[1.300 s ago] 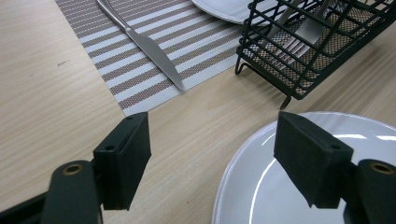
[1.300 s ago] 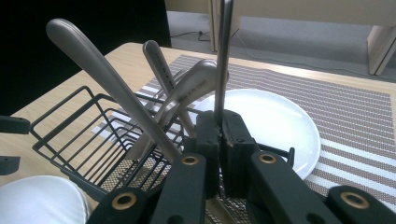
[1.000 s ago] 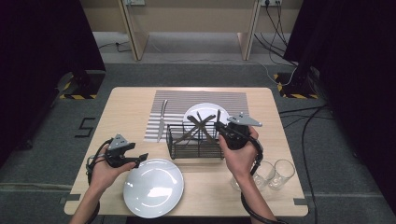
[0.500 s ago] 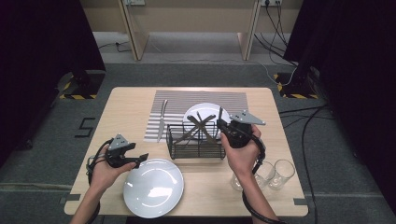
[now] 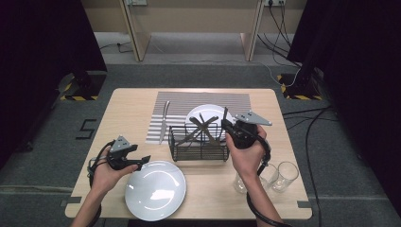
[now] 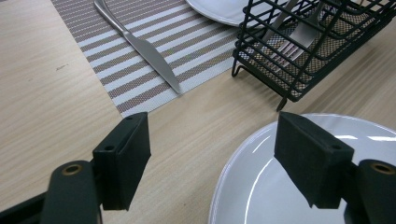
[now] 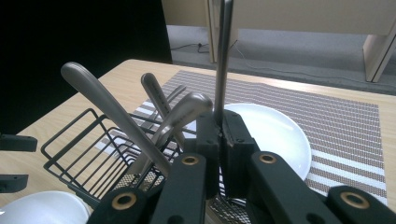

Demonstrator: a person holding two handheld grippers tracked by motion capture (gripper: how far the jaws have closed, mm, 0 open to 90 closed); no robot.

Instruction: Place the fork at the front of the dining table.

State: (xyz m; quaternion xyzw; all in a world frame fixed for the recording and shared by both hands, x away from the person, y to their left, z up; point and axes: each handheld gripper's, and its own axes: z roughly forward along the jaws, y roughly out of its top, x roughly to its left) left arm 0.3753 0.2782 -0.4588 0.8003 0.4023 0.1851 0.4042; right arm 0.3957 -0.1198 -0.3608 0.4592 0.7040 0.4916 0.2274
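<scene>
My right gripper point(image 5: 226, 124) point(image 7: 220, 123) is shut on a slim steel cutlery piece point(image 7: 223, 56) that stands upright from the jaws, at the right end of the black wire basket point(image 5: 198, 142) point(image 7: 70, 140). Several steel utensils point(image 7: 112, 107) lean in the basket. My left gripper point(image 5: 143, 161) point(image 6: 212, 140) is open with nothing between its fingers, low over the left rim of the near white plate point(image 5: 155, 189) point(image 6: 280, 186). A knife point(image 5: 163, 122) point(image 6: 140, 46) lies on the striped placemat point(image 5: 179, 101).
A second white plate point(image 5: 208, 113) point(image 7: 275, 135) sits on the placemat behind the basket. Two clear glasses point(image 5: 286, 176) point(image 5: 242, 183) stand near the table's front right, beside my right forearm. Bare wood lies left of the placemat.
The right gripper has shifted very slightly to the right with the cutlery piece still in its jaws. The left gripper has stayed put.
</scene>
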